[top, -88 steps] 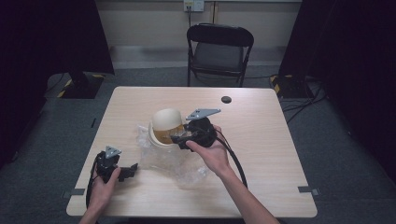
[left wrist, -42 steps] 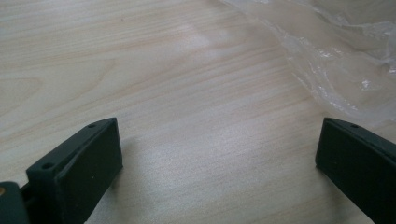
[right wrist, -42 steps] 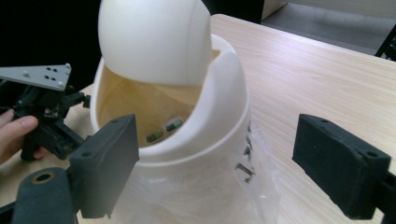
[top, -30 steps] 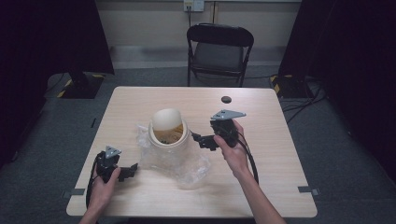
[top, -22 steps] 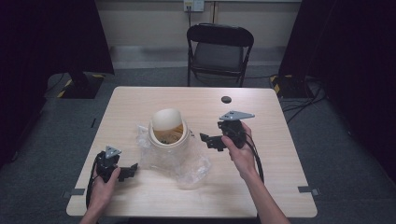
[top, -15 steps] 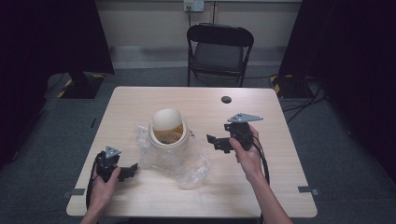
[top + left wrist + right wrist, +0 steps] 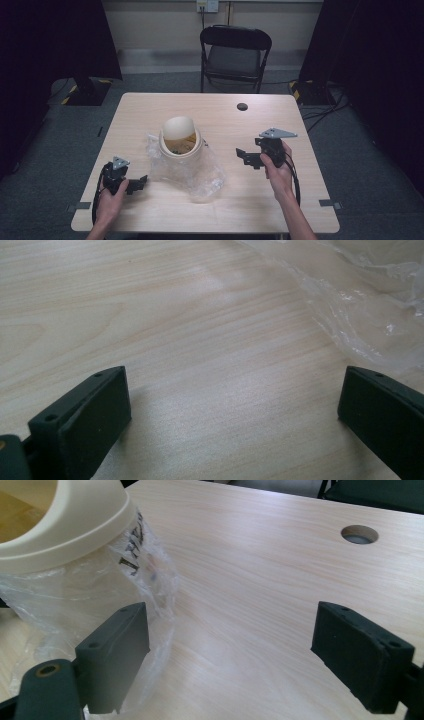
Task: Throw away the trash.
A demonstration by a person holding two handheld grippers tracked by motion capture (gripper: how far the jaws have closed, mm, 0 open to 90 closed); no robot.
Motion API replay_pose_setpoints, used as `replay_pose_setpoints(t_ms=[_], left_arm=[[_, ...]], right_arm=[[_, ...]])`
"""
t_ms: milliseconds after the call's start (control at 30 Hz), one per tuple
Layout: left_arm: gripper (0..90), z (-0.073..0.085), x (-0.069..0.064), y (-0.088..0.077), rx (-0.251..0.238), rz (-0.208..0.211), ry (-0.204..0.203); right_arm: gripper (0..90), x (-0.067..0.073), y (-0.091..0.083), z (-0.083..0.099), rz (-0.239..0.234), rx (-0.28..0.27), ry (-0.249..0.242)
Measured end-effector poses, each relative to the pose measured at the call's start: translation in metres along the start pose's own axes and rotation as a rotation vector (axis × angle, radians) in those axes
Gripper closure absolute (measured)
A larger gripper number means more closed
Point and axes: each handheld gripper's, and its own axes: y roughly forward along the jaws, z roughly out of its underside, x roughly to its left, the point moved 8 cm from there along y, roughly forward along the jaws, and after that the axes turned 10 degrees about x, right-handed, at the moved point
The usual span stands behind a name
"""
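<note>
A cream bin [image 7: 178, 138] with a domed lid stands mid-table, its clear plastic bag [image 7: 192, 170] crumpled around it and spread toward the front. In the right gripper view the bin [image 7: 60, 525] and bag [image 7: 125, 595] lie just left of the jaws. My right gripper [image 7: 248, 158] is open and empty, held right of the bag, apart from it. My left gripper [image 7: 136, 183] rests open on the table at the front left, its jaws facing the bag's edge [image 7: 360, 315]. In both gripper views the jaws stand wide with nothing but bare wood between them.
The wooden table [image 7: 220, 115] has a round cable hole [image 7: 242, 106] at the back right. A black folding chair [image 7: 235, 52] stands behind the table. Dark curtains flank the room. Bare wood lies between the right gripper and the table's right edge.
My right gripper has drawn back from the bin and bag, moving right and slightly toward the front. The left gripper has stayed put.
</note>
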Motion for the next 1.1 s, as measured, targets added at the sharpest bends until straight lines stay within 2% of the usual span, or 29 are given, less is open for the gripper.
replay_pose_setpoints(t_ms=[233,433,567,600,833,967,1100], left_arm=[[0.0,0.0,0.0,0.0,0.0,0.0,0.0],[0.0,0.0,0.0,0.0,0.0,0.0,0.0],[0.0,0.0,0.0,0.0,0.0,0.0,0.0],[0.0,0.0,0.0,0.0,0.001,0.0,0.001],[0.0,0.0,0.0,0.0,0.0,0.0,0.0],[0.0,0.0,0.0,0.0,0.0,0.0,0.0],[0.0,0.0,0.0,0.0,0.0,0.0,0.0]], right_arm=[[14.2,-0.02,-0.011,0.013,0.023,0.013,0.038],[14.2,-0.038,-0.019,0.033,0.051,0.034,0.079],[14.4,-0.051,-0.021,0.048,0.123,0.059,0.076],[14.2,-0.053,-0.022,0.051,0.128,0.065,0.077],[14.0,-0.069,-0.025,0.077,0.133,0.096,0.127],[14.0,-0.081,-0.027,0.095,0.117,0.108,0.197],[14.1,-0.089,-0.029,0.11,0.136,0.133,0.207]])
